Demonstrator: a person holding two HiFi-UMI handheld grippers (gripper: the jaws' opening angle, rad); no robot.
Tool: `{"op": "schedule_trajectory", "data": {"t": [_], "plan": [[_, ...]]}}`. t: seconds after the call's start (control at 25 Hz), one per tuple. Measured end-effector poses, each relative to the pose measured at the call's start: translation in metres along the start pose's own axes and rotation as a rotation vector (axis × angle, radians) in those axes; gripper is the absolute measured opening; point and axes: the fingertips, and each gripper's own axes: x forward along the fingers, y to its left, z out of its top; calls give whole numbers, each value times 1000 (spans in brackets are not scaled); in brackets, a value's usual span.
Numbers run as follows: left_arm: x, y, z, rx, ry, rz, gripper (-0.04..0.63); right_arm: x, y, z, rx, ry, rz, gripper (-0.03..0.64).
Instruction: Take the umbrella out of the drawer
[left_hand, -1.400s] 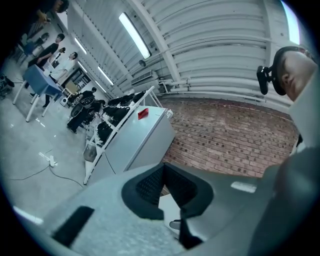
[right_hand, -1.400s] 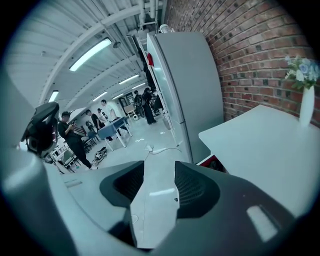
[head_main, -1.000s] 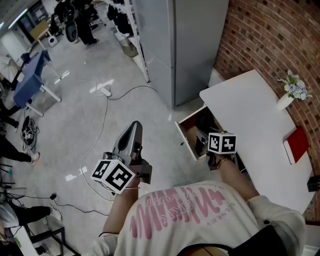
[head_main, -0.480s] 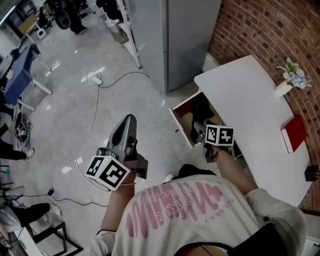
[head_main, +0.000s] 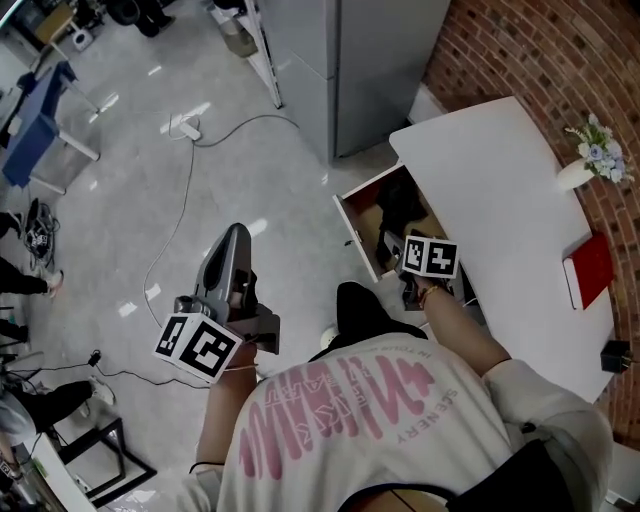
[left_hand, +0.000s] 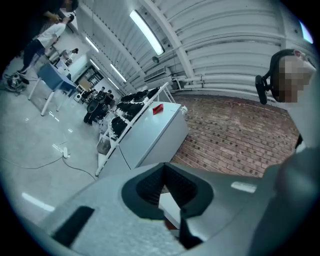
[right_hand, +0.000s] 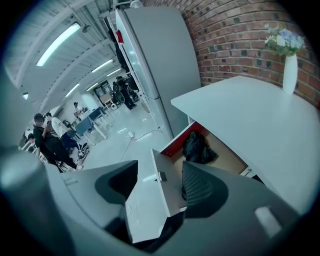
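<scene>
Right gripper view: right gripper (right_hand: 156, 189) jaws wide apart and opening, gripping nothing (front panel of drawer (right_hand: 171, 172) shows between them) | umbrella (right_hand: 197, 147) a dark bundle lying inside the open drawer, frame centre, under white table (right_hand: 250, 112) | left gripper view: left gripper (left_hand: 167, 194) jaws together, empty, lower centre.

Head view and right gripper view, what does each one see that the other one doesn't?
Only the head view shows the left claw, the pink-printed shirt and the red book on the table. Only the right gripper view shows the ceiling lights and the right claw with its jaws opening, gripping nothing. Both show the open drawer, the dark bundle inside it, the flower vase and the brick wall.
</scene>
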Motion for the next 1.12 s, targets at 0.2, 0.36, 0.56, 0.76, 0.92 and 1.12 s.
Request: {"op": "schedule_trajectory", "data": {"t": [0.2, 0.36, 0.56, 0.76, 0.92, 1.12], "plan": [[11, 6, 3, 13, -13, 56, 0, 31, -18, 1, -10, 50, -54, 312], [23, 15, -2, 12, -1, 101, 0, 61, -28, -2, -28, 106, -85, 321], [36, 29, -4, 17, 11, 162, 0, 92, -36, -8, -19, 162, -104, 335], [41, 45, -10, 21, 37, 224, 0, 119, -44, -11, -78, 206, -123, 353], [36, 63, -13, 19, 42, 288, 1, 141, -50, -14, -90, 233, -138, 361], [39, 78, -21, 9, 57, 336, 0, 164, -60, -19, -67, 258, -160, 365]]}}
